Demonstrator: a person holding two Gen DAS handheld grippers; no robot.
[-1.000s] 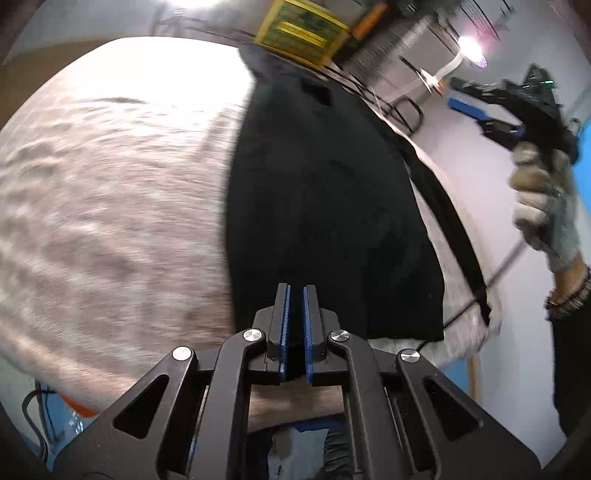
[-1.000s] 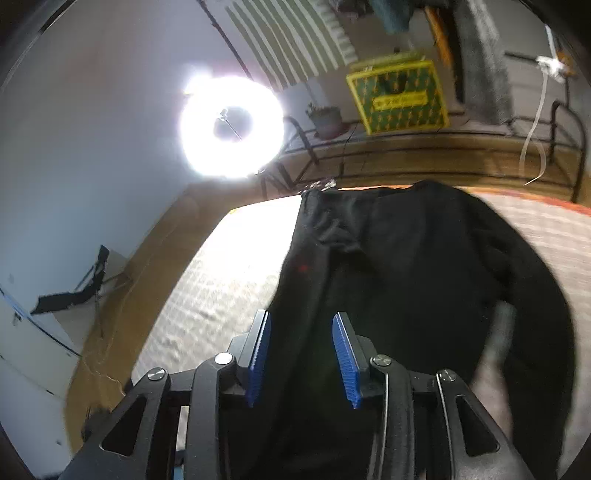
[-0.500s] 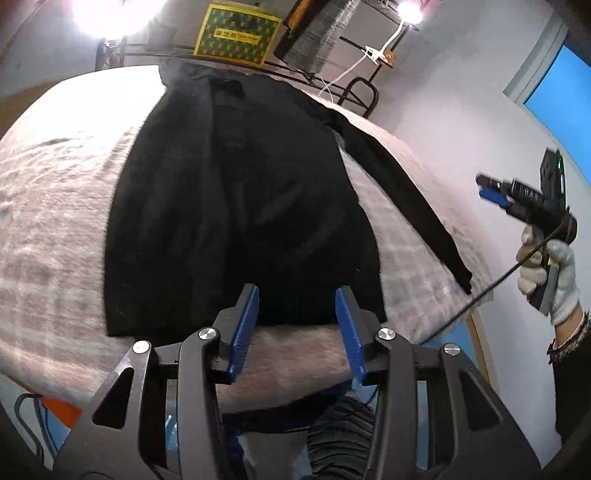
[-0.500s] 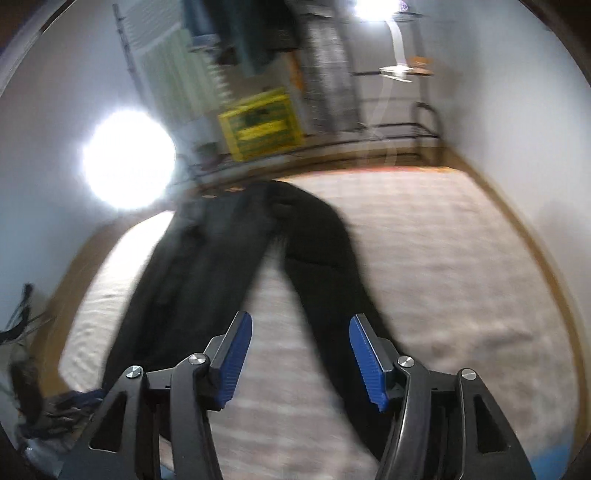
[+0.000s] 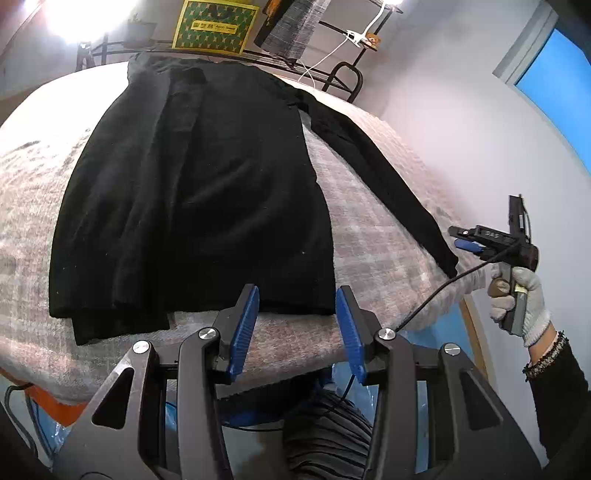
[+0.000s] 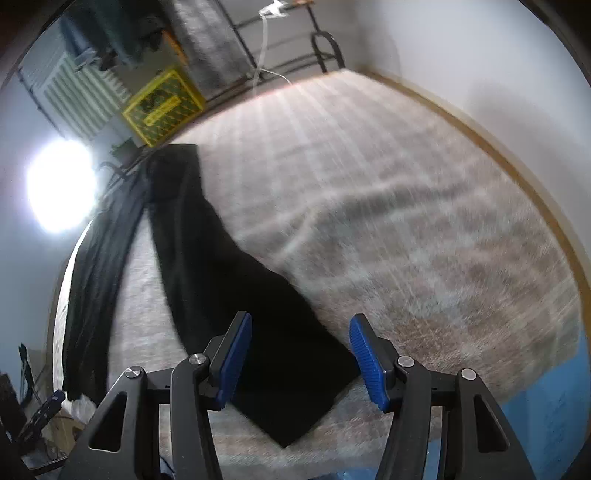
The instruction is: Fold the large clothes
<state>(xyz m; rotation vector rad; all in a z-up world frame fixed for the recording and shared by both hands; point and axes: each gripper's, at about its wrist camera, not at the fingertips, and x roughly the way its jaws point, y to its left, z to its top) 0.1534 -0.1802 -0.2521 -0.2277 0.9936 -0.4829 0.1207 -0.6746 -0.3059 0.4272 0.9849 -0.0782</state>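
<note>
One yellow-and-green printed box is seen at the upper middle of the left wrist view; its contents cannot be told. A long black knitted garment is spread flat on the grey-pink checked blanket, one sleeve stretched out. The left gripper and right gripper are held partly open, with nothing gripped.

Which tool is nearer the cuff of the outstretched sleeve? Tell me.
Right. The right tool hangs over the sleeve cuff, open and not gripping it. The left tool is at the hem of the black garment, off to the side from that cuff.
</note>
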